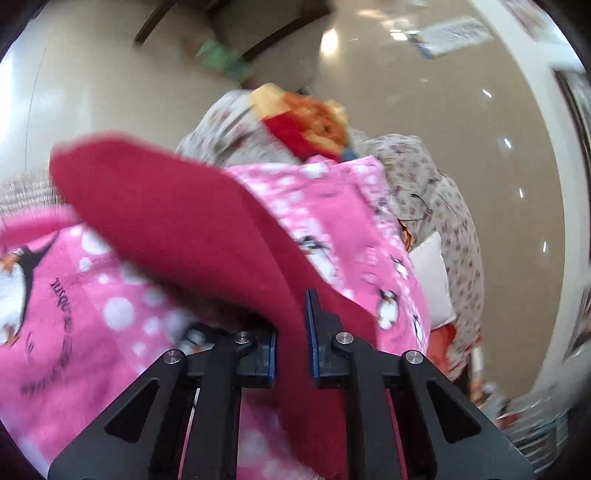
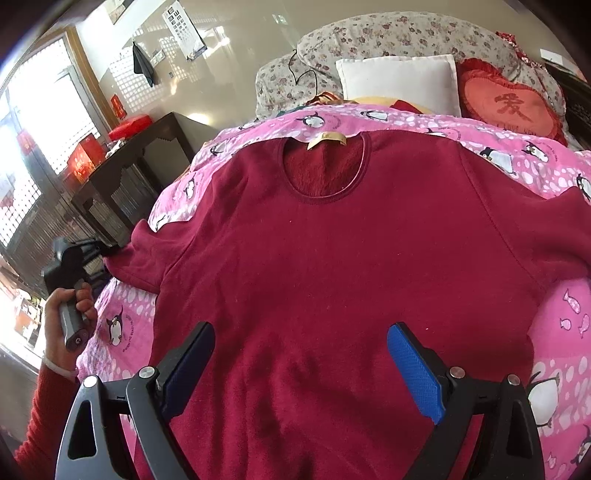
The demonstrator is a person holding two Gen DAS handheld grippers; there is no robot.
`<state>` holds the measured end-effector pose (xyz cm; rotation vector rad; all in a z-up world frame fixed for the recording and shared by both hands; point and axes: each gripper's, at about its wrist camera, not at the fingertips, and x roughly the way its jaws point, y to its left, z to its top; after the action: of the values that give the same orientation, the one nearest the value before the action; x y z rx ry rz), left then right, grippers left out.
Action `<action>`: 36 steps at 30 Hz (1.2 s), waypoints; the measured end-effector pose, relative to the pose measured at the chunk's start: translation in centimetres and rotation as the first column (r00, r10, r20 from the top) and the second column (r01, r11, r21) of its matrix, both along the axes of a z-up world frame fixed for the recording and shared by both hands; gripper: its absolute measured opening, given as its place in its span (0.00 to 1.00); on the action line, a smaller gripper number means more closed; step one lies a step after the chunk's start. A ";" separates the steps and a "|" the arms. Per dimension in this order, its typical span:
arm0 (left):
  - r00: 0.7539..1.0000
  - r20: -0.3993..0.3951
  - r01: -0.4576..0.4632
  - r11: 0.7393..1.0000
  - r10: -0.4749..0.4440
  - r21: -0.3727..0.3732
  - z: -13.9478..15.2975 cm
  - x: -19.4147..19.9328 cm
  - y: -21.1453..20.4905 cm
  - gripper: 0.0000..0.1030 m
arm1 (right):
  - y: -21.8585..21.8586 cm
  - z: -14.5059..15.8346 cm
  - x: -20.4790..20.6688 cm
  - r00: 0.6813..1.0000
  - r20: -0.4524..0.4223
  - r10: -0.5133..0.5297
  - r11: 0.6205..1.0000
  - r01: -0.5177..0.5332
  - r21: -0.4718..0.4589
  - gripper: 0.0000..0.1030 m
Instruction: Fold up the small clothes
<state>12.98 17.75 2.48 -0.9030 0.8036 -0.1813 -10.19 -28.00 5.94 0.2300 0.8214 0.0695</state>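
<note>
A dark red sweater (image 2: 332, 258) lies flat, front up, on a pink penguin-print blanket (image 2: 554, 173), neck hole and tan label (image 2: 327, 140) at the far end. My right gripper (image 2: 301, 354) is open and empty, hovering over the sweater's lower body. My left gripper (image 1: 291, 332) is shut on the sweater's left sleeve (image 1: 177, 221) and holds it lifted off the blanket (image 1: 92, 314); the view is blurred. In the right wrist view the left gripper (image 2: 107, 251) sits at the sleeve's end (image 2: 136, 258), held by a hand.
At the bed's head lie a floral quilt (image 2: 388, 33), a white pillow (image 2: 399, 81) and a red heart cushion (image 2: 513, 103). A dark wooden side table (image 2: 140, 155) with red boxes stands left of the bed. A window is further left.
</note>
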 end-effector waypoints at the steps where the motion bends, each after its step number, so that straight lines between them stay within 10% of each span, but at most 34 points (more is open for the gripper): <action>1: 0.997 0.069 0.018 0.997 -0.023 0.070 2.2 -1.1 -1.5 0.10 | -0.3 0.1 -0.1 1.000 0.004 -0.002 1.000 0.002 0.001 0.91; 7: 0.861 0.361 0.216 0.901 -0.357 0.376 12.8 -7.5 -16.5 0.10 | -3.2 1.0 -0.8 0.997 0.026 -0.070 0.997 0.070 0.022 0.91; 10: 0.760 0.320 0.403 0.796 -0.566 0.451 12.2 -9.2 -25.6 0.10 | -5.4 1.5 -1.6 0.991 0.031 -0.132 0.991 0.132 0.018 0.91; 15: 0.530 0.124 0.728 0.525 -0.839 0.441 4.3 -10.6 -36.6 0.36 | -9.5 1.2 -3.7 0.970 0.005 -0.243 0.970 0.244 -0.009 0.91; 22: 0.446 0.171 0.746 0.471 -0.878 0.471 6.2 -14.4 -33.7 0.63 | -11.8 1.5 -4.4 0.967 0.010 -0.256 0.966 0.256 -0.034 0.91; 28: 0.492 0.178 0.677 0.503 -0.852 0.537 8.2 -13.3 -28.4 0.80 | -9.9 2.7 -2.0 0.982 0.059 -0.179 0.983 0.180 -0.017 0.91; 36: 0.715 0.036 0.543 0.588 -0.698 0.599 3.5 -9.3 -24.5 0.80 | -2.9 4.8 6.6 0.997 0.072 -0.025 0.990 0.035 -0.137 0.91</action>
<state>3.68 -6.71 6.01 0.0114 0.8287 -0.6557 -3.57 -30.91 10.76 0.1083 0.7490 -0.0078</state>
